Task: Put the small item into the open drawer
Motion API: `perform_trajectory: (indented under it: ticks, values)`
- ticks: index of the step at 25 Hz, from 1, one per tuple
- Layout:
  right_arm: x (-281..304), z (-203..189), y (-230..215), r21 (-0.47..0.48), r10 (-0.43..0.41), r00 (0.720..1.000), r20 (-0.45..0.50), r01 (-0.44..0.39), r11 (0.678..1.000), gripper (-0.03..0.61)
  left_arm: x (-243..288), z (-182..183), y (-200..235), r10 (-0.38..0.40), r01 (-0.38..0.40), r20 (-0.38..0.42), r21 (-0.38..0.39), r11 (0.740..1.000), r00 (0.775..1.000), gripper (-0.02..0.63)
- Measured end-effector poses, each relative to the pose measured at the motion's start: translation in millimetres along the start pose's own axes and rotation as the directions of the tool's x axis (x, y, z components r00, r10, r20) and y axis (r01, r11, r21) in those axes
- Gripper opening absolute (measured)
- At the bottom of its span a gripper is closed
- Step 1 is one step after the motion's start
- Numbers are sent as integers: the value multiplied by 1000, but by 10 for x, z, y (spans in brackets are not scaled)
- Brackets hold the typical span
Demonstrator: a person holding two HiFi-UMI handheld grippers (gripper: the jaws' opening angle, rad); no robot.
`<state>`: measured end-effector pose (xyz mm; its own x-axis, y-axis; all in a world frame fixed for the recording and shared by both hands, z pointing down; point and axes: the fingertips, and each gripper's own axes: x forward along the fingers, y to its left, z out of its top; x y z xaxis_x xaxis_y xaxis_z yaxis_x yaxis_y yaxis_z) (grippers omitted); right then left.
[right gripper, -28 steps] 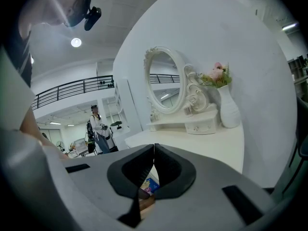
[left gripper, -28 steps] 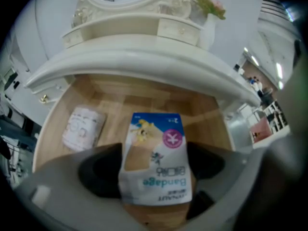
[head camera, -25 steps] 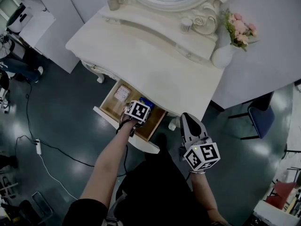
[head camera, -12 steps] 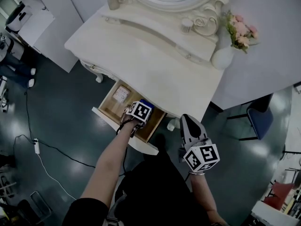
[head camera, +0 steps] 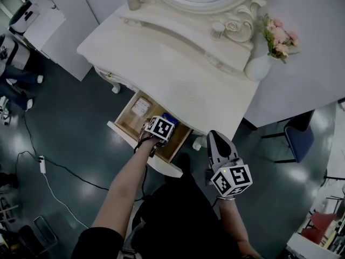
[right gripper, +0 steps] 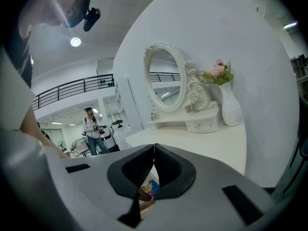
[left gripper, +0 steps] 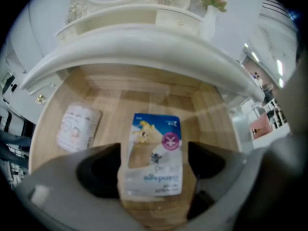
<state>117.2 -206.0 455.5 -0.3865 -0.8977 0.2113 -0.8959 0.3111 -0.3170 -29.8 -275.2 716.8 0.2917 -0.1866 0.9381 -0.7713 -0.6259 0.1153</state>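
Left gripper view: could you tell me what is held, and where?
Cannot be told: the packet lies between the fingers of the left gripper, side contact unclear.

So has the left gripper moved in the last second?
No. The left gripper, holding the packet, hangs at the same spot over the open drawer's right front corner.

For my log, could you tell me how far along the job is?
Done: the drawer is open, the packet down inside it. In hand: the packet sits between the jaws of the left gripper; grip unclear. Left: release, withdraw. The right gripper is shut, empty.
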Motion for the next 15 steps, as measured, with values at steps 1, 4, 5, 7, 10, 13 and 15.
perform_trajectory:
  ticks: [1, 4, 5, 7, 10, 13, 15]
  values:
    - [4, 4, 11, 0, 4, 1000, 2, -4, 1000, 5, -47, 22, -1, -3, 3, 15, -2, 1000, 1000, 442]
    - [13, 31, 41, -3, 17, 1000, 8, -17, 1000, 5, -262, 105, 14, 1, 1, 80, -22, 1000, 997, 431]
    - [16, 43, 51, -5, 22, 1000, 10, -21, 1000, 5, -357, 131, 36, 13, -9, 103, -33, 999, 995, 417]
    - [21, 64, 78, -11, 32, 999, 14, -32, 999, 5, -565, 187, 76, 36, -27, 158, -58, 998, 987, 397]
    - [24, 85, 141, -18, 49, 999, 20, -49, 999, 5, -898, 314, 104, 55, -30, 281, -93, 995, 958, 363]
    - [34, 118, 207, -30, 69, 997, 27, -69, 997, 5, -1223, 360, 156, 89, -46, 371, -123, 991, 924, 311]
    - [41, 141, 249, -36, 81, 996, 31, -79, 996, 5, -1445, 372, 181, 107, -52, 422, -140, 989, 900, 285]
